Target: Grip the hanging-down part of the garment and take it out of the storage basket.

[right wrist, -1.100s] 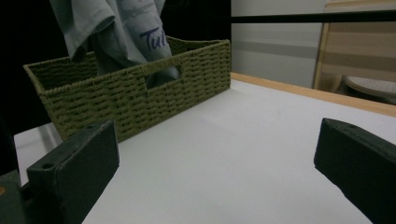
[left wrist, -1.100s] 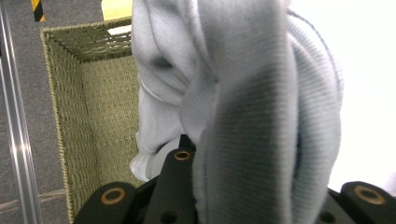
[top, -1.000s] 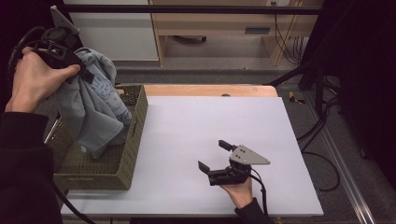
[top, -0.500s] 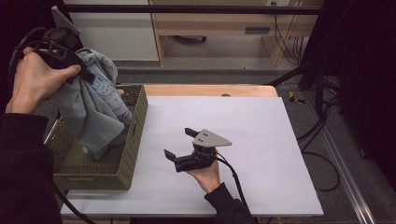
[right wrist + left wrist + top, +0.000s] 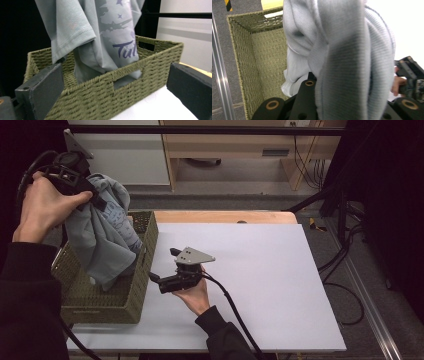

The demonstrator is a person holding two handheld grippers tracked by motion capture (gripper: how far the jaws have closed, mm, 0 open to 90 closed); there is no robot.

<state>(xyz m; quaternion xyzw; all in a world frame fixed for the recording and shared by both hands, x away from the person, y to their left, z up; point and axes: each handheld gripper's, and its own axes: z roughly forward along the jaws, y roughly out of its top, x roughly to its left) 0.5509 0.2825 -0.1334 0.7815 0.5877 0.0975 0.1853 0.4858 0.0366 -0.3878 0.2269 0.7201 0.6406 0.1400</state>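
My left gripper is raised above the basket, jaws clenched on a bunched fold of the shirt. The shirt is pale grey-blue and hangs straight down from the jaws; its lower end drops inside the basket, below the rim. In the left gripper view the cloth fills the space between my jaws and drapes over them, with the basket's woven wall behind it.

My right gripper sits low over the white table, just beside the basket's near wall, jaws spread wide with nothing between them. It points at the basket. In the right gripper view the basket wall with its handle slot lies between my two jaws, and the shirt, purple print showing, hangs beyond it, apart from the right jaws.
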